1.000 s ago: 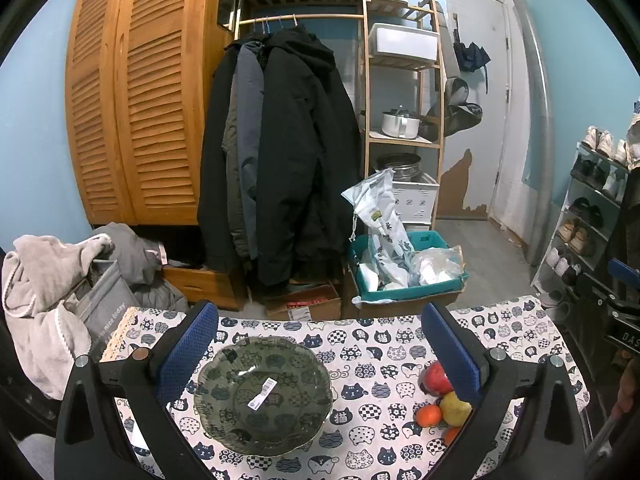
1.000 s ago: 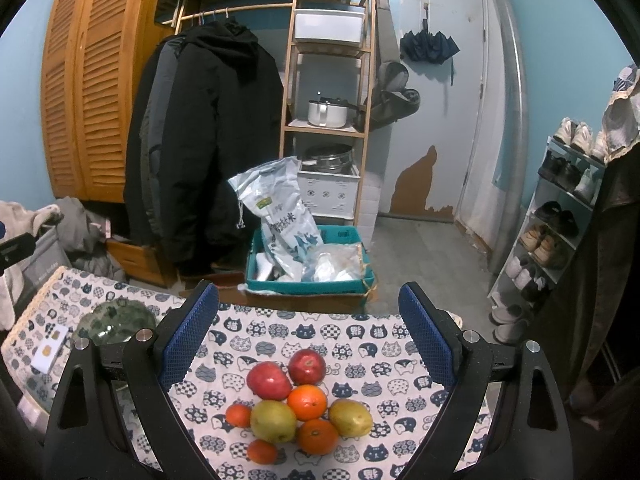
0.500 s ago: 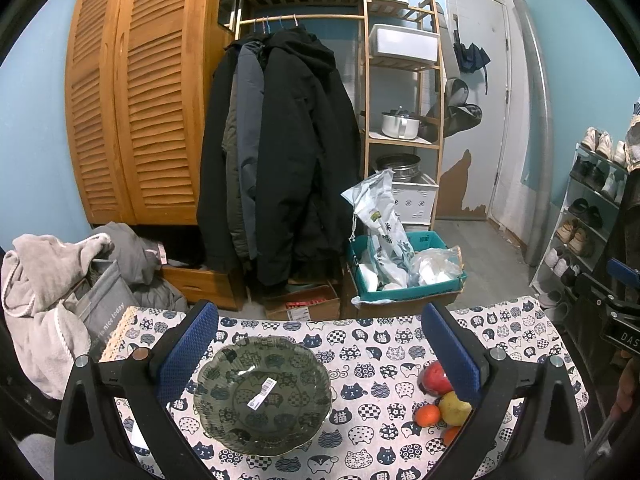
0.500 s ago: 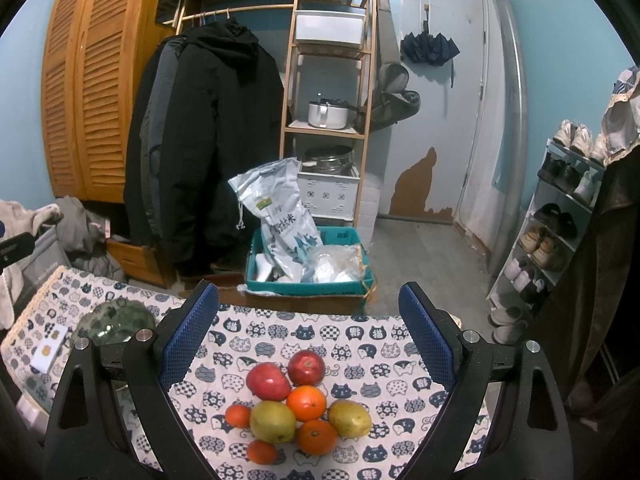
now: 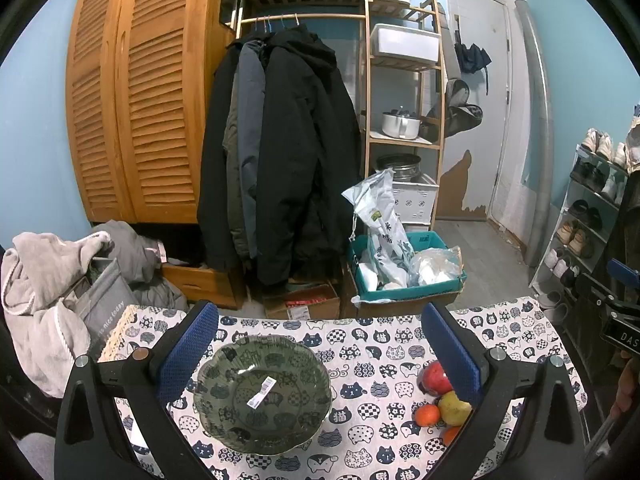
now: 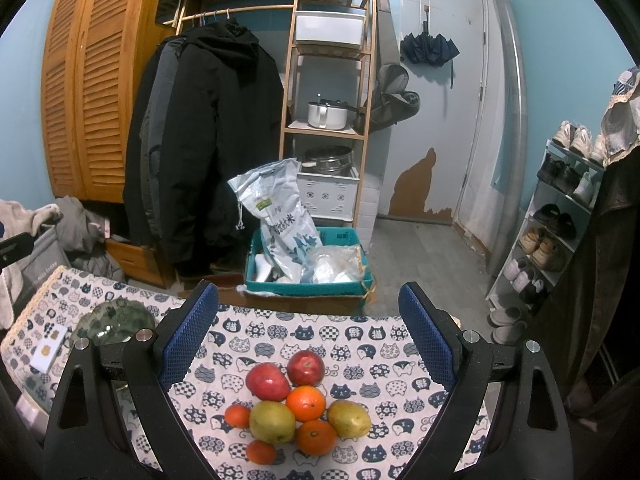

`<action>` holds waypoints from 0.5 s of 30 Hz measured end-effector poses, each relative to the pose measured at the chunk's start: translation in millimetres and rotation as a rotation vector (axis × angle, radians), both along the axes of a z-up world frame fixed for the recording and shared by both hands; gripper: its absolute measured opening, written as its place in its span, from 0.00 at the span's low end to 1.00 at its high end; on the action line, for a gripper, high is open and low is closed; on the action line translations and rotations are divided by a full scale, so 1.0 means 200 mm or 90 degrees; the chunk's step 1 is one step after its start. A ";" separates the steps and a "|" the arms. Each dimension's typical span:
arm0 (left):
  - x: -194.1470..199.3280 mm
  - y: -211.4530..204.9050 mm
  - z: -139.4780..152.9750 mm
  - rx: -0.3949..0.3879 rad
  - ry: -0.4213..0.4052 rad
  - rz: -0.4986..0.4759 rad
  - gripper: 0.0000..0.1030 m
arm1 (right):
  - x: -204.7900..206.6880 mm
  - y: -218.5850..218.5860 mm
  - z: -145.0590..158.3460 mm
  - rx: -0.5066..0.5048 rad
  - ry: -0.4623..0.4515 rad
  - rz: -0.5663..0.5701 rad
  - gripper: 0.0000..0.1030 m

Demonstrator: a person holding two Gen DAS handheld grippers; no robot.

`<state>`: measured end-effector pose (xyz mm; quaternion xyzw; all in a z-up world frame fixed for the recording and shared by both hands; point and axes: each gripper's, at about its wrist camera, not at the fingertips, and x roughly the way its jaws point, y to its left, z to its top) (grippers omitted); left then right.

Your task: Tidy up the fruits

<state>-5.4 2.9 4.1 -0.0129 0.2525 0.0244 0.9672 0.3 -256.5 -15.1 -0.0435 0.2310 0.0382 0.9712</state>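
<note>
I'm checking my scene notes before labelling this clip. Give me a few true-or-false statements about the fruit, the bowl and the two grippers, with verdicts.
1. The green bowl holds no fruit. True.
2. The right gripper is shut on an apple. False: it is open, with the fruit pile lying between its fingers, untouched.
3. The pile has two red apples. True.
4. The fruit lies in a teal crate. False: it lies on the cat-print tablecloth.
5. The left gripper is open over the bowl. True.

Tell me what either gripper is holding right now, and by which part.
Nothing is held: the left gripper and right gripper are both open and empty.
</note>
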 end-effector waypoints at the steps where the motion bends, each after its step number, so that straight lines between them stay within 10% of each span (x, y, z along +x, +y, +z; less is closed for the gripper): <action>1: 0.00 0.00 0.00 0.000 0.000 0.000 0.99 | 0.00 0.00 0.01 0.000 0.000 0.000 0.87; 15: 0.00 0.00 0.00 -0.002 0.000 -0.001 1.00 | 0.00 0.00 0.01 -0.002 0.000 -0.001 0.87</action>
